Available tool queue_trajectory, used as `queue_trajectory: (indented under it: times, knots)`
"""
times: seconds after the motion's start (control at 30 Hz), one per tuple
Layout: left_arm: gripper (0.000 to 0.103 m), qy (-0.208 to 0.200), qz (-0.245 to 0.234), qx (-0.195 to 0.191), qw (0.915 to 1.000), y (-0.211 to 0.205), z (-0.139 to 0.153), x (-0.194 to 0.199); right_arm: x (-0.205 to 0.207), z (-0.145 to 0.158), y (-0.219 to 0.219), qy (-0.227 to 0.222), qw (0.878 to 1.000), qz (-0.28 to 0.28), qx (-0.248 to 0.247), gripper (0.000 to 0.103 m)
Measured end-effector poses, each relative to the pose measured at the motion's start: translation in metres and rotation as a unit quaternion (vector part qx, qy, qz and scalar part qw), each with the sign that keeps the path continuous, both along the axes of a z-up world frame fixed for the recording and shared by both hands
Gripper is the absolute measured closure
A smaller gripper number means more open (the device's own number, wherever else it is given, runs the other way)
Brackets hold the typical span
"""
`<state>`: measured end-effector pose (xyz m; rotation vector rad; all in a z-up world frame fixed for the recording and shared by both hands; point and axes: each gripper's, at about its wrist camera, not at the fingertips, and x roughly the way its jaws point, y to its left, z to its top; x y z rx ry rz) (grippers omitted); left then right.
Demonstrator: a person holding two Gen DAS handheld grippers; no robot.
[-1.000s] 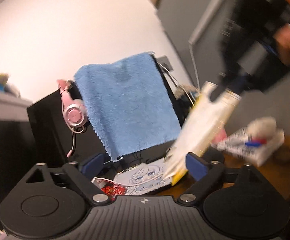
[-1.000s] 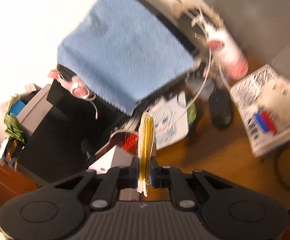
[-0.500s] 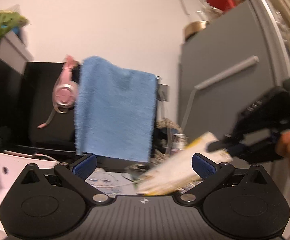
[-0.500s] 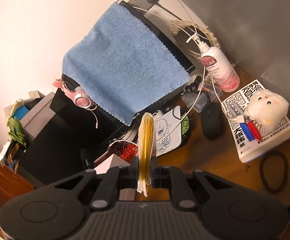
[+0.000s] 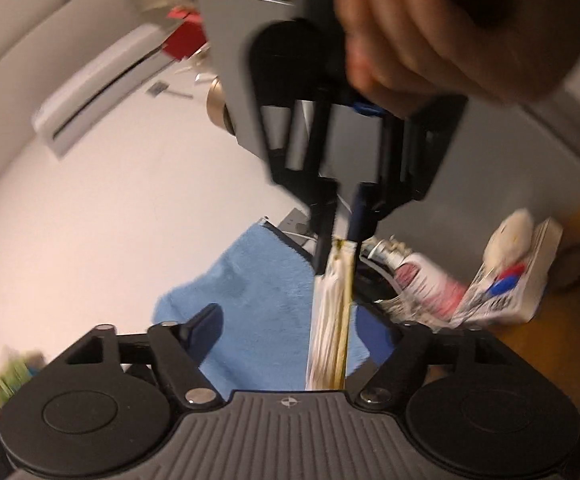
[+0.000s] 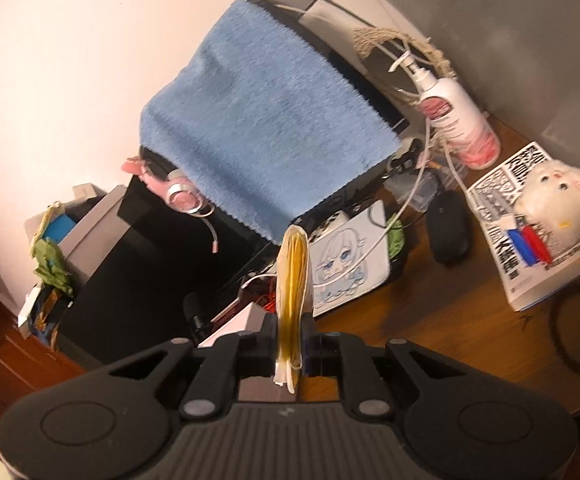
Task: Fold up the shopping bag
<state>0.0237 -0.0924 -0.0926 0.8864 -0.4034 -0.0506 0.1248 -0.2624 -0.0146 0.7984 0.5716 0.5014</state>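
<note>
The shopping bag (image 6: 293,280) is folded into a narrow white and yellow strip. My right gripper (image 6: 290,344) is shut on its lower end, and the strip sticks out forward over the desk. In the left wrist view the right gripper (image 5: 339,246), held by a hand (image 5: 417,36), hangs above and pinches the top of the bag (image 5: 331,320). The strip dangles down between the fingers of my left gripper (image 5: 290,324). That gripper is open, and the bag lies close to its right finger (image 5: 373,332); I cannot tell whether they touch.
A blue towel (image 6: 266,128) drapes over a monitor at the back of the wooden desk (image 6: 449,320). On the desk are a pump bottle (image 6: 457,120), a black mouse (image 6: 447,228), a book (image 6: 537,240) with a plush toy (image 6: 557,192), and a black loop (image 6: 577,328). A pink headset (image 6: 182,196) hangs at left.
The right gripper has swung above the left one, so the bag now hangs upright between the left fingers instead of slanting across them. Both views are tilted differently. The right grip is unchanged.
</note>
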Motion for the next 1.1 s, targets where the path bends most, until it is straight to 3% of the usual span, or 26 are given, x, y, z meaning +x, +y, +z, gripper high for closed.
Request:
queue_trajectory:
  times: [0.23,0.4,0.53,0.7,0.97,1.1]
  knots:
    - [0.041,-0.024,0.041,0.037,0.9982,-0.010,-0.007,0.014,-0.008,0.001,0.014,-0.009,1.000,0.023,0.009,0.092]
    - [0.068,-0.007,0.058,0.030,0.9978,-0.013,-0.011,0.020,-0.011,-0.001,0.020,-0.011,0.999,0.032,0.019,0.092]
    - [0.071,-0.009,0.061,0.025,0.9978,-0.010,-0.013,0.018,-0.013,-0.003,0.025,-0.012,0.999,0.038,0.025,0.092]
    - [0.086,-0.006,0.057,0.011,0.9983,-0.007,-0.014,0.015,-0.014,-0.004,0.027,-0.008,0.999,0.041,0.031,0.092]
    - [0.092,-0.004,0.051,-0.014,0.9986,-0.002,-0.014,0.012,-0.010,-0.009,0.029,-0.003,0.998,0.056,0.040,0.092]
    - [0.092,-0.002,0.048,-0.026,0.9985,0.001,-0.015,0.010,-0.011,-0.004,0.027,-0.013,0.998,0.066,0.012,0.089]
